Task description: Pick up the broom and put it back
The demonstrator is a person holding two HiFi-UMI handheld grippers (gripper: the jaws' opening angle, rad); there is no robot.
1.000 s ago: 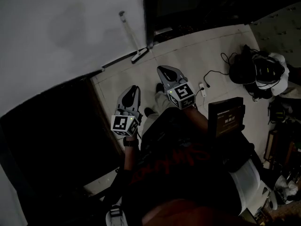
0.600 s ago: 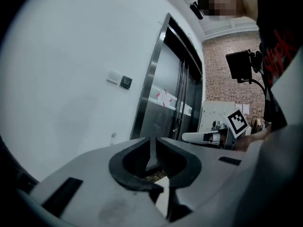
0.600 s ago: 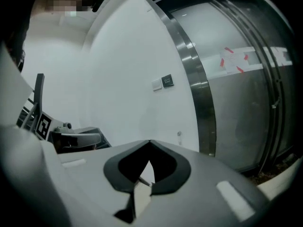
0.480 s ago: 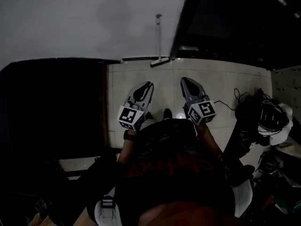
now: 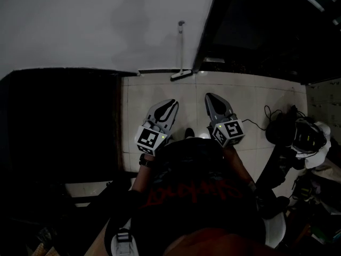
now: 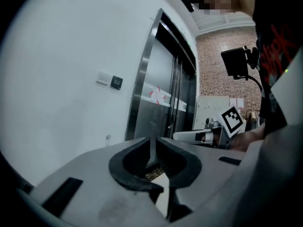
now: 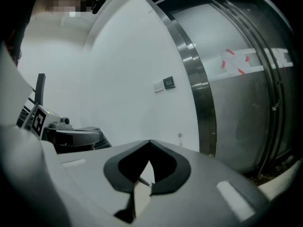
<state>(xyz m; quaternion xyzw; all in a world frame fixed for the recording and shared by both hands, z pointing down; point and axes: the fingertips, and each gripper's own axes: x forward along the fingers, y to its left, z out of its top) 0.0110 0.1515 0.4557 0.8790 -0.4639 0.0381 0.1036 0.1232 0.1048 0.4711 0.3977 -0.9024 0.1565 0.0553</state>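
The broom leans upright against the white wall, its head on the tiled floor beside the steel door frame. Both grippers hang side by side above the tiles, a good way short of it and pointing toward it. My left gripper has its jaws closed together with nothing held. My right gripper is likewise shut and empty. In the left gripper view the broom's handle tip shows against the wall past the closed jaws. The same tip appears in the right gripper view beyond the closed jaws.
A steel lift door stands right of the broom, with a wall switch to its left. A dark opening lies at the left. Cables and bags sit on the floor at the right. The person's shoe shows below the grippers.
The head view has swung so the broom now stands straight ahead instead of up and left. Both grippers stay side by side and shut, shifting only a little in the picture.
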